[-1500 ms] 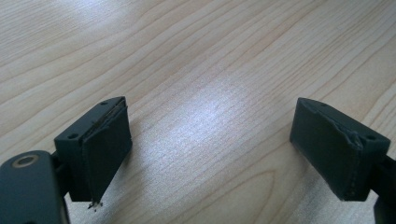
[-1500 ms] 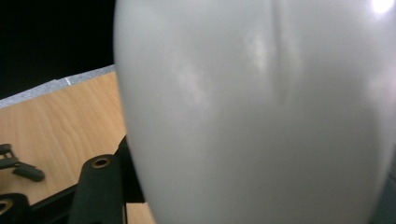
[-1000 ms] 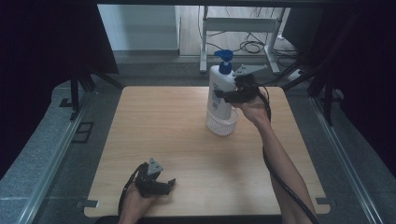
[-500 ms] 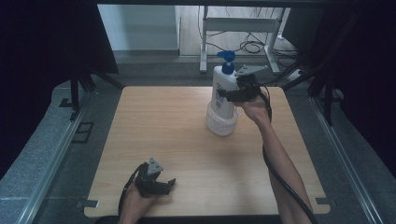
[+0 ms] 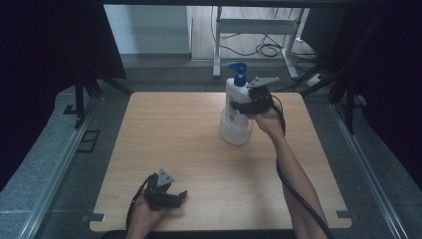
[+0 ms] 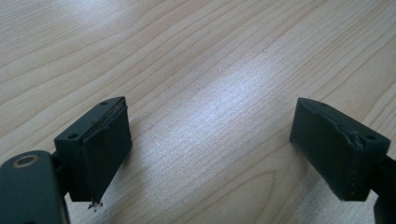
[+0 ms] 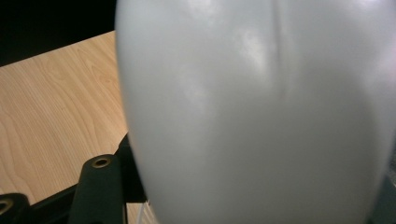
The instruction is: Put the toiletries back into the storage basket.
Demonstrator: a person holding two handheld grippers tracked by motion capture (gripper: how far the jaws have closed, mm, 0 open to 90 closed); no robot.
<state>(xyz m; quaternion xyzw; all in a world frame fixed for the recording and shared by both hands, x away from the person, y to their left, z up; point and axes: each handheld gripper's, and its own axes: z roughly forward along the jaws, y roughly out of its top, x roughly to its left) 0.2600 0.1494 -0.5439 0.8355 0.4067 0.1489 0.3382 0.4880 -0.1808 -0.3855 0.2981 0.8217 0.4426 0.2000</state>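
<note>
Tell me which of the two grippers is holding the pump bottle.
The right gripper holds the white pump bottle near the table's far edge; the left gripper rests open and empty near the front edge.

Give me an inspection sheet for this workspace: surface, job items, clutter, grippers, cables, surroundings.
Surface: light wooden table, bare wood.
Job's things: white pump bottle with blue pump, upright at the far right.
Clutter: nothing seen.
Grippers: right hand-held gripper shut on the pump bottle's side; left hand-held gripper open, low over the near edge.
Cables: black cable trails along the right forearm.
Surroundings: grey floor, metal stand beyond the table.
</note>
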